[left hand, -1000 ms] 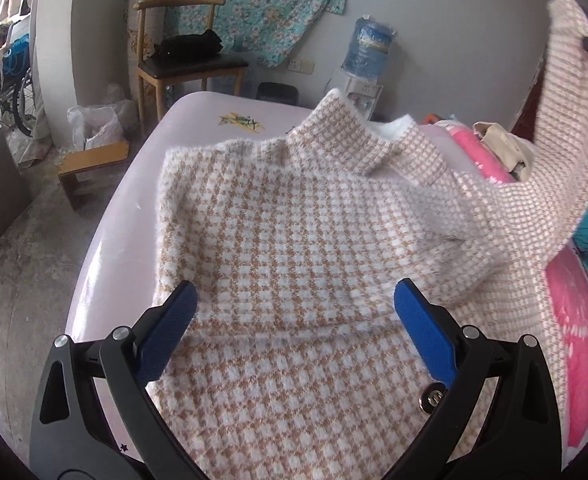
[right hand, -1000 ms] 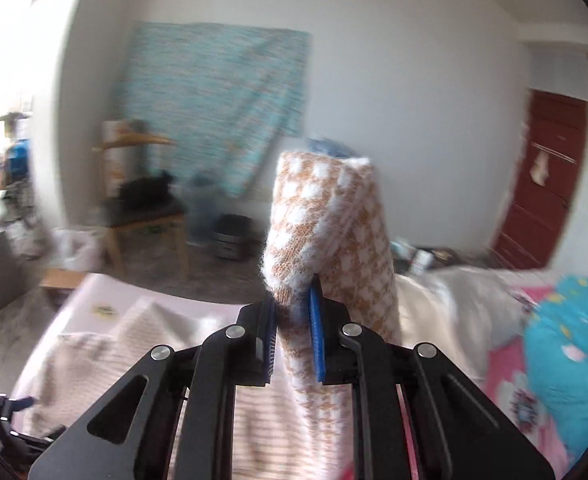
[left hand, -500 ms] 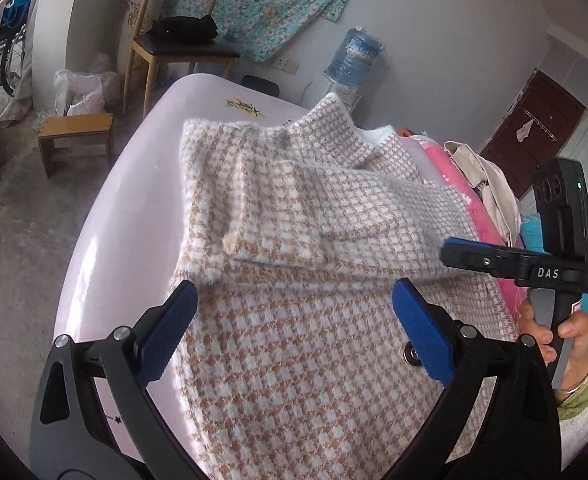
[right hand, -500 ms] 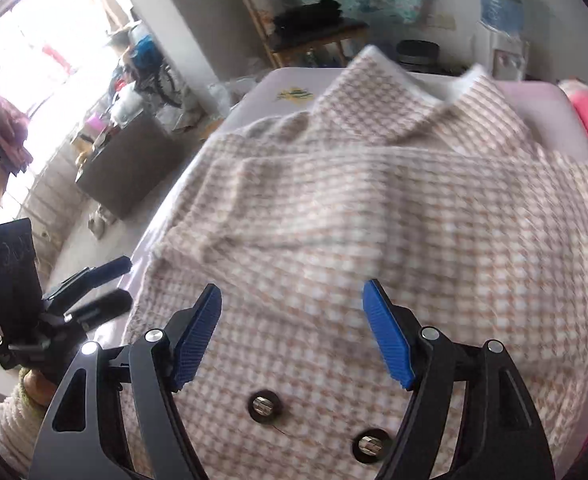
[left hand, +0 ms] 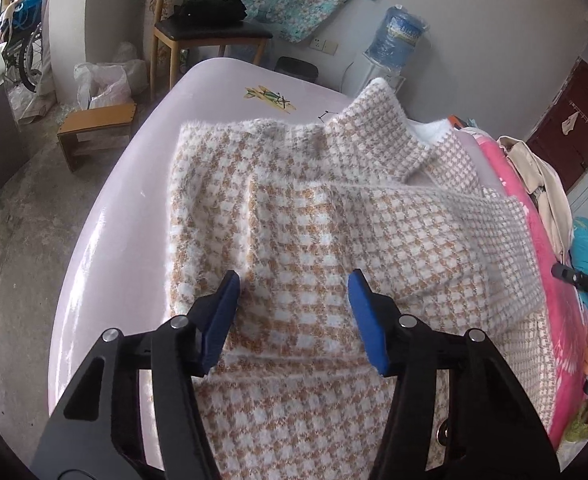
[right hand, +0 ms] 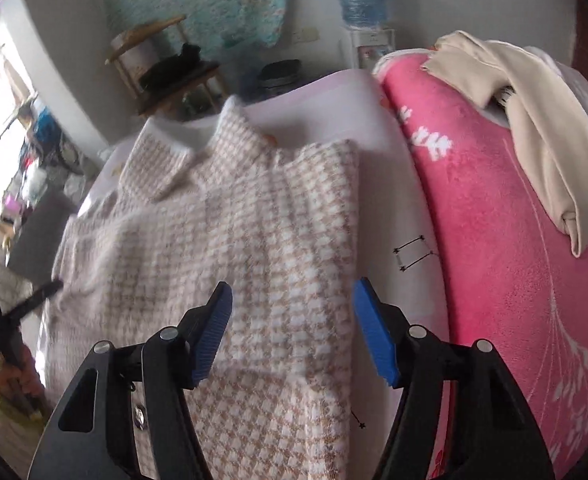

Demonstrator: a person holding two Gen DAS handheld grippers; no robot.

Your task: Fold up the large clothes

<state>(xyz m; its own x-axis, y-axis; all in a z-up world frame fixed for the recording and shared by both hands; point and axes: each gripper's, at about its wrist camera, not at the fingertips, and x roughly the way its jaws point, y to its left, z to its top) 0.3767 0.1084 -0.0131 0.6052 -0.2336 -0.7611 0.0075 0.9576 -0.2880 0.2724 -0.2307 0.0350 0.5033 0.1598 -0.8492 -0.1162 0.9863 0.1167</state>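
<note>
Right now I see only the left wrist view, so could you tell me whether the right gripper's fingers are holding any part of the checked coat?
Observer: No. The right gripper is open above the right edge of the checked coat. Its fingers have just been closing a little, but nothing is pinched between them.
Operator: Thank you. Does that edge reach the bedding beside it?
Observer: No, a strip of bare sheet lies between the edge and the pink blanket.
Operator: Is there anything on that strip?
Observer: Yes, a small black stitched rectangle, apart from the coat.
</note>
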